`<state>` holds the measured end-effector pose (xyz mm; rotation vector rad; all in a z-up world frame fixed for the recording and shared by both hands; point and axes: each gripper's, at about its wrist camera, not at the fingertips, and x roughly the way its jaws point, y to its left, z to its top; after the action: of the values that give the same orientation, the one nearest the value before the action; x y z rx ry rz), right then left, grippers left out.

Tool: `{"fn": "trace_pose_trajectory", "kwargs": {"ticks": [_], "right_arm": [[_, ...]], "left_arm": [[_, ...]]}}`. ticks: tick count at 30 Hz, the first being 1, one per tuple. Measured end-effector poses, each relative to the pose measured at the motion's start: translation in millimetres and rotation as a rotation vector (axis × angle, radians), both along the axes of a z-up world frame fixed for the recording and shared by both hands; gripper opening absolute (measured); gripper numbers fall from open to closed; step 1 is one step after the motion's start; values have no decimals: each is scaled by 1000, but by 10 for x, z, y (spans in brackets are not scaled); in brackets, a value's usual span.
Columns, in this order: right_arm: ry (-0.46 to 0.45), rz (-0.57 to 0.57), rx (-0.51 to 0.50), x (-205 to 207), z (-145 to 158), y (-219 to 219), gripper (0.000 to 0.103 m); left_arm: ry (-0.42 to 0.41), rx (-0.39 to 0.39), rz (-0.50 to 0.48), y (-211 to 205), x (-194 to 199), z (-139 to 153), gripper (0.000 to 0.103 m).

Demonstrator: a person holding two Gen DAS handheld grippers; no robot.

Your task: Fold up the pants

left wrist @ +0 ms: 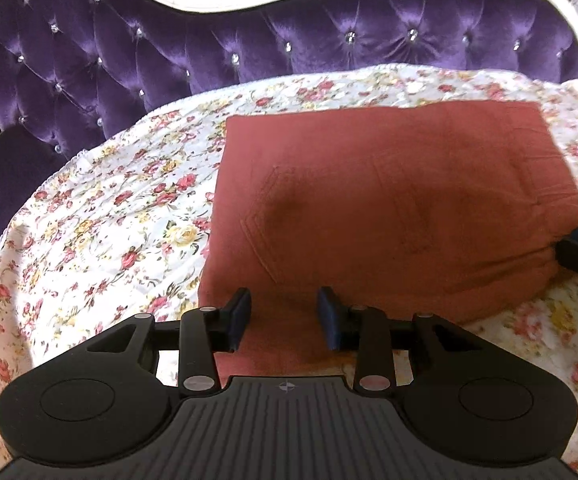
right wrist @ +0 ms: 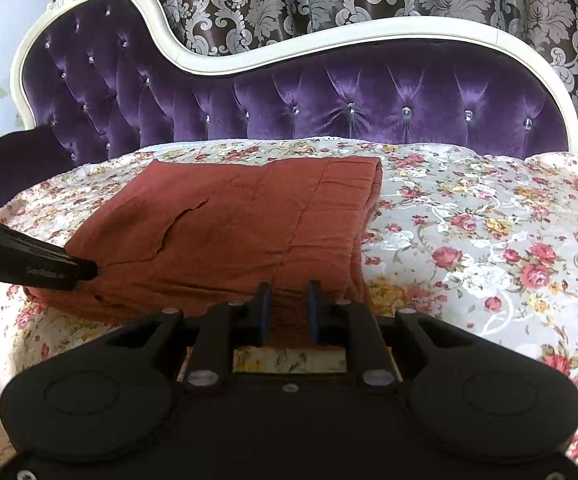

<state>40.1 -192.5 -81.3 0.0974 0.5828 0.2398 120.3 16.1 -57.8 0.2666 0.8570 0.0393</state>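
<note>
Pants (left wrist: 389,200) lie folded on the flowered bedspread (left wrist: 109,220); left claw (left wrist: 283,316) and right claw (right wrist: 289,312) each stand partly open over the near edge, gripping nothing.

And here are the pants (left wrist: 389,200), rust-red, folded down into a thick, roughly square bundle. They lie flat on the floral quilt (left wrist: 101,216), in front of the purple tufted headboard (left wrist: 129,52). A back pocket's stitched outline shows on the top layer, faint creases running across it. The far edge sits straight and neat; the near edge bulges, rounded, layers stacked beneath. Seen from the right, the side edge shows the stacked folds.
</note>
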Motion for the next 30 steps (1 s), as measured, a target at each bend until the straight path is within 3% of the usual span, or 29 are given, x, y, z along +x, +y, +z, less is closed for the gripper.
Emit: {"fn": "trace_pose_trajectory", "kwargs": {"ticks": [5, 10, 13, 16, 18, 22, 26, 30], "right_arm": [[-17, -2, 1, -73, 1, -4, 26], [-30, 3, 25, -142, 51, -16, 35], [-35, 1, 25, -206, 66, -30, 51], [-67, -32, 12, -342, 100, -61, 56], [-76, -57, 14, -413, 123, -97, 67], [-81, -154, 13, -573, 191, -163, 77], [-91, -248, -23, -734, 277, -137, 83], [-55, -265, -13, -804, 354, -121, 83]], "left_arm": [[-49, -76, 32, 137, -289, 114, 35], [-80, -131, 29, 242, -579, 185, 37], [-92, -148, 40, 285, -720, 200, 37], [-129, -157, 53, 304, -838, 234, 39], [-144, -179, 65, 324, -894, 262, 44], [-171, -234, 70, 319, -985, 344, 50], [-200, -224, 62, 237, -1091, 391, 61], [-237, -151, 73, 124, -1187, 411, 70]]}}
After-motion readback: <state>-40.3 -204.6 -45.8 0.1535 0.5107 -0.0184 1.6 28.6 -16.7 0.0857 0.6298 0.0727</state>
